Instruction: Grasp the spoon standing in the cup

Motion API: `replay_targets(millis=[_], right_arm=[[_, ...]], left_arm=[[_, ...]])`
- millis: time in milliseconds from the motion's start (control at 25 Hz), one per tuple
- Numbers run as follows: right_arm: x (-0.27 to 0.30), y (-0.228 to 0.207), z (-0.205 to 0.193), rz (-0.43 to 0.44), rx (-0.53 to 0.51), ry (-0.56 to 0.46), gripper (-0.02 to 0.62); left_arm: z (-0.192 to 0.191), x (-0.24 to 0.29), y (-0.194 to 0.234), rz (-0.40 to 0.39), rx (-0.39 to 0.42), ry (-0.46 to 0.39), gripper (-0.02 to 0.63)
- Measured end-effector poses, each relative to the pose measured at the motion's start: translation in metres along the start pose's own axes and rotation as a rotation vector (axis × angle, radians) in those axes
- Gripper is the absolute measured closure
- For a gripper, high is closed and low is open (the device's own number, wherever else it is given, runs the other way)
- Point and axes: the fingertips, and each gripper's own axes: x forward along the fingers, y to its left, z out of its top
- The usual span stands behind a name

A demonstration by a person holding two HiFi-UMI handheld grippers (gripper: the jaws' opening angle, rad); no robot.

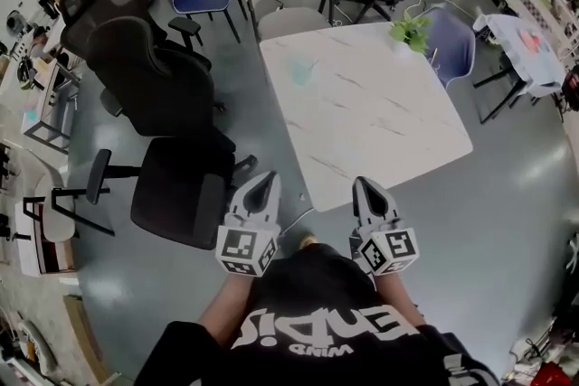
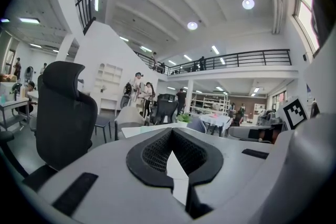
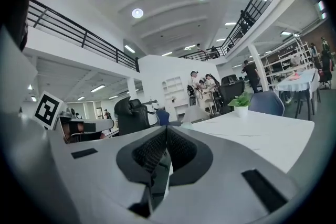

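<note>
Spoon is too small and faint for me to pick out; what I can find is the cup [image 1: 301, 70], a pale teal shape.

Head view: the cup stands on the white table [image 1: 380, 131], toward its far left corner. A plant [image 1: 412, 30] is at the far right corner. The left gripper [image 1: 263, 185] and right gripper [image 1: 366, 188] are level with each other by the table's near corner, well apart from the cup. Both point up the table, fingers pressed together, nothing in either. Black chairs [image 1: 154, 77] crowd the floor on the left.

Left gripper view: the jaws meet at the tips [image 2: 171, 131] with nothing between them; only the white tabletop [image 2: 137, 130] shows through the hollow behind the tips. Past them I see the plant [image 2: 184, 118] far off and a chair [image 2: 65, 113] close on the left. The right gripper's marker cube [image 2: 295, 112] shows at the right edge. I can't say whether the spoon is in this view.

Right gripper view: these jaws are also closed tip to tip [image 3: 166, 129] and empty. The table [image 3: 262, 134] runs off to the right with the plant [image 3: 241, 102] at its far edge. The left gripper's marker cube [image 3: 47, 110] is at the left. I can't make out the cup or spoon with any certainty from here.
</note>
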Motion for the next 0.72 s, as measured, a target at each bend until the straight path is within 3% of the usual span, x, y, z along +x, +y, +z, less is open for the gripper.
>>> replay_targets(millis=[400, 720], right_arm=[[0.057, -0.029, 0.018, 0.079, 0.016, -0.008, 0.583], [0.085, -0.032, 0.006, 0.06, 0.037, 0.016, 0.583]], left_arm=[[0.013, 0.043, 0.011, 0.06, -0.001, 0.007, 0.592], [0.013, 0.074, 0.035, 0.037, 0.004, 0.014, 0.592]])
